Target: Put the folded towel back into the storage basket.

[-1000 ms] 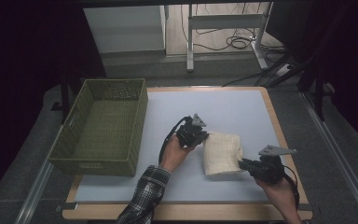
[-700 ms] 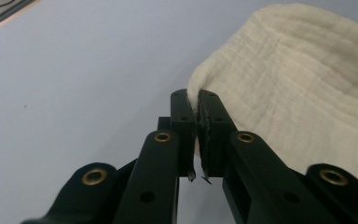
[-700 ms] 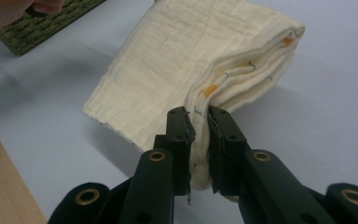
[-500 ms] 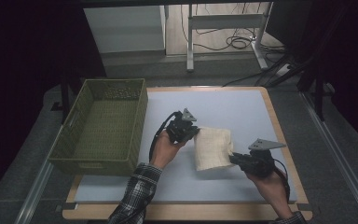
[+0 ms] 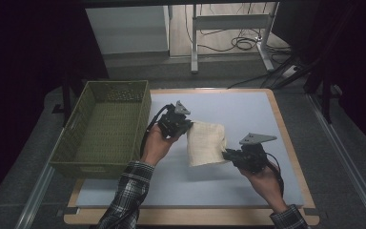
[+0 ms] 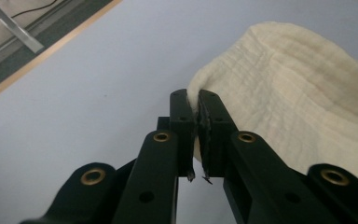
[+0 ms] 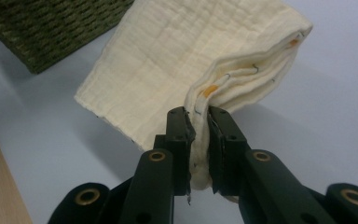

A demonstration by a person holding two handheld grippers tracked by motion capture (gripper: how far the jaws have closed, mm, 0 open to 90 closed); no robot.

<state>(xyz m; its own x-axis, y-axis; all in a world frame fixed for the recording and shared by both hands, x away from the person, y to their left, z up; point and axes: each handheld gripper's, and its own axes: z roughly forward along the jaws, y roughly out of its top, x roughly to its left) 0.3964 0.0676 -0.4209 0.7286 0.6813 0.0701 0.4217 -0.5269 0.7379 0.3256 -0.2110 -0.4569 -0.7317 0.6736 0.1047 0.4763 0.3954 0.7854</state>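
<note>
**Folded cloth held between two grippers beside the basket**

A cream folded cloth [image 5: 206, 143] is seen in the high view just right of the green woven basket [image 5: 102, 126], above the pale blue table mat [image 5: 248, 107]. It is gripped at its upper left corner by the left gripper [image 5: 185, 125] and at its lower right edge by the right gripper [image 5: 226, 153].

In the left gripper view, the jaws are seen clamped together on a thin edge of the cloth [image 6: 289, 88], which spreads away to the right over the mat [image 6: 98, 84].

In the right gripper view, detail hidden from above is given: several stacked layers of the cloth [image 7: 186, 60] are pinched between the jaws, with orange marks along the hems. A corner of the basket [image 7: 51, 28] is shown beyond the cloth, at upper left.
</note>
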